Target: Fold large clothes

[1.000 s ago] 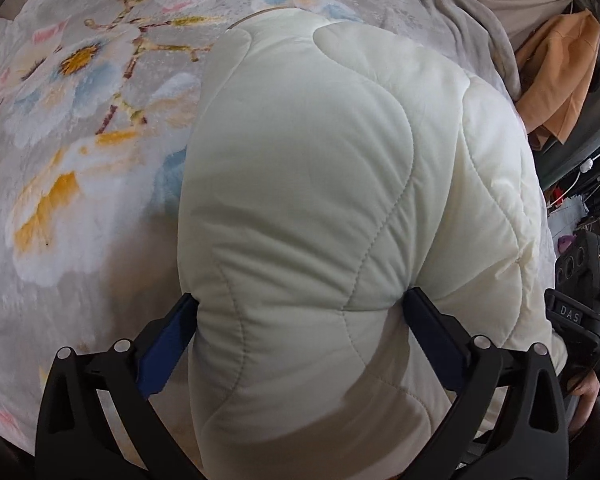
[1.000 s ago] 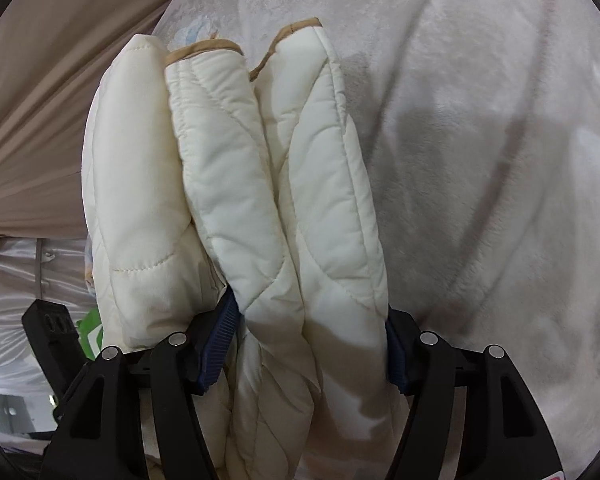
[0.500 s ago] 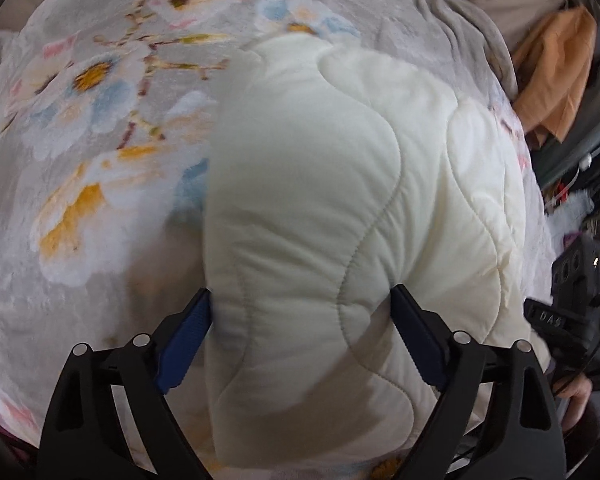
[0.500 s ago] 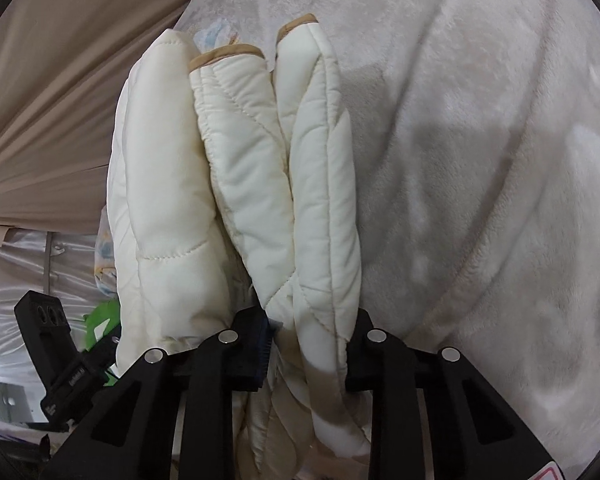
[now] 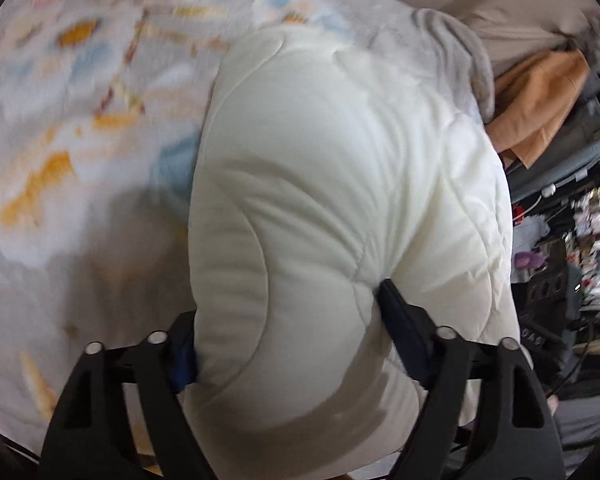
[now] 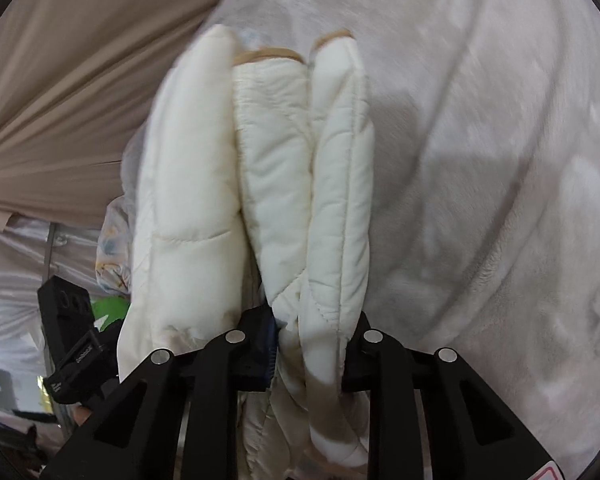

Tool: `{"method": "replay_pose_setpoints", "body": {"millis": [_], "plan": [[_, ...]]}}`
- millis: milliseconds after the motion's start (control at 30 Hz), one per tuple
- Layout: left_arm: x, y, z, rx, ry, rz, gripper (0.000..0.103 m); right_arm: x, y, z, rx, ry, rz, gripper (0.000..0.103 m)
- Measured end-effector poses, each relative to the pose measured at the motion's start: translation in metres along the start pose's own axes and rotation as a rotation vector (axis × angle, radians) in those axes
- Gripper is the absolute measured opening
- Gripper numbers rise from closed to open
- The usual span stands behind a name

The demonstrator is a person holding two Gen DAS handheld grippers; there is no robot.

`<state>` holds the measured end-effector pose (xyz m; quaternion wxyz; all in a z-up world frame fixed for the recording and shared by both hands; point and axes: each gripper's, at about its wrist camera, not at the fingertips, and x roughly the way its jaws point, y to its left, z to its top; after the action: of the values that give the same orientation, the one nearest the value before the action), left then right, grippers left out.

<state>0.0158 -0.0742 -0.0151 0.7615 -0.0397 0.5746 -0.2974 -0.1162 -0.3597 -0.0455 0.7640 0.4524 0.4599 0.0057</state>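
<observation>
A cream quilted puffer jacket (image 5: 340, 200) lies folded in thick layers over a grey floral blanket (image 5: 80, 128). My left gripper (image 5: 288, 328) is shut on a bulky fold of it, the padding bulging between the blue pads. In the right wrist view my right gripper (image 6: 312, 336) is shut on two stacked jacket layers (image 6: 300, 168) with tan trimmed edges at the far end. A third layer hangs outside the left finger.
The grey blanket (image 6: 480, 160) covers the bed. A beige curtain (image 6: 68, 92) hangs at the left of the right wrist view. An orange cloth (image 5: 540, 100) and dark clutter lie past the bed's right edge. The other gripper's black body (image 6: 72, 344) shows low left.
Both grippers have closed tighter on the jacket, the right one most. The folded jacket has shifted slightly across the blanket, and the views are blurred by motion.
</observation>
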Motion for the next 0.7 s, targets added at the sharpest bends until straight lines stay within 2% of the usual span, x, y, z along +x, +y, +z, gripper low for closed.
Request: {"method": "replay_pose_setpoints", "body": {"millis": [167,400,567,700], "plan": [[-0.071,-0.034,0.008,0.121,-0.117,0.018,0.066,-0.051,0.06,-0.008,-0.137,-0.115,-0.017,0.021],[-0.186,-0.07,0.024,0.288,-0.419,0.075,0.066,-0.112,0.155,-0.004,-0.319,-0.365,0.071,0.021],[-0.246,-0.071,0.037,0.352,-0.595,0.133,0.066,-0.124,0.213,0.005,-0.425,-0.475,0.138,0.021],[-0.276,-0.056,0.052,0.359,-0.68,0.186,0.066,-0.115,0.251,0.019,-0.482,-0.492,0.177,0.021]]}}
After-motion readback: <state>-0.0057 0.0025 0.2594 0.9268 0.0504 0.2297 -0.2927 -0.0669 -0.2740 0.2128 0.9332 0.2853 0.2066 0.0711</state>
